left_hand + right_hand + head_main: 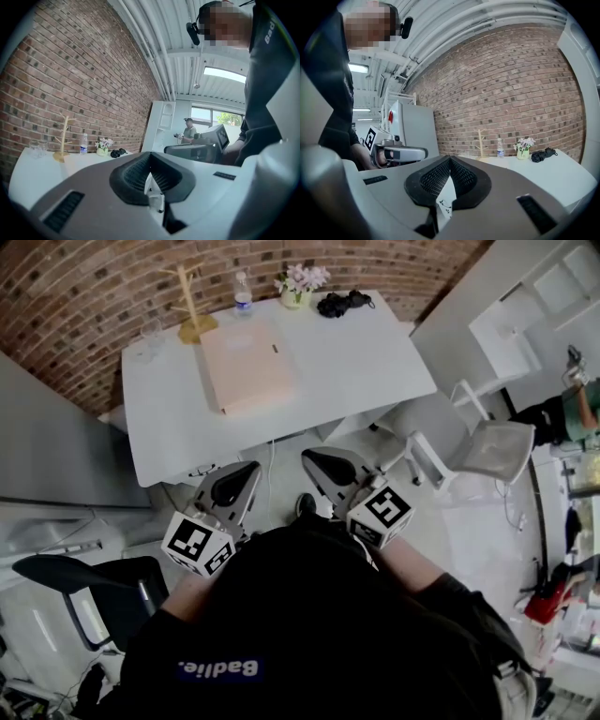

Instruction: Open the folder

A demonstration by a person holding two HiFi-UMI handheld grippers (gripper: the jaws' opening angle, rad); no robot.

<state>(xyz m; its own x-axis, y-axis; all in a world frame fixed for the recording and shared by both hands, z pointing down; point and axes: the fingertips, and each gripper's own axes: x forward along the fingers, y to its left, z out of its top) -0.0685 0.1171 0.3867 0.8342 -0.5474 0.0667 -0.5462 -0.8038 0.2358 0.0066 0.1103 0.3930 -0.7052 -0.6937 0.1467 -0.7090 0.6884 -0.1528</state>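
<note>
A closed pale pink folder [246, 367] lies flat on the white table [356, 362], toward its left half. Both grippers are held close to my body, short of the table's near edge and well away from the folder. My left gripper [246, 472] points toward the table with its jaws together and nothing between them; in the left gripper view its pads [136, 176] meet at the tip [150, 154]. My right gripper [315, 461] sits beside it, jaws likewise together and empty, as the right gripper view [450, 158] also shows.
At the table's far edge stand a wooden mug tree [190, 298], a water bottle [243, 294], a vase of flowers [298, 285] and a black bundle [343, 303]. A white chair [487, 451] stands right, a dark chair [84, 592] left. A person [190, 131] stands farther off.
</note>
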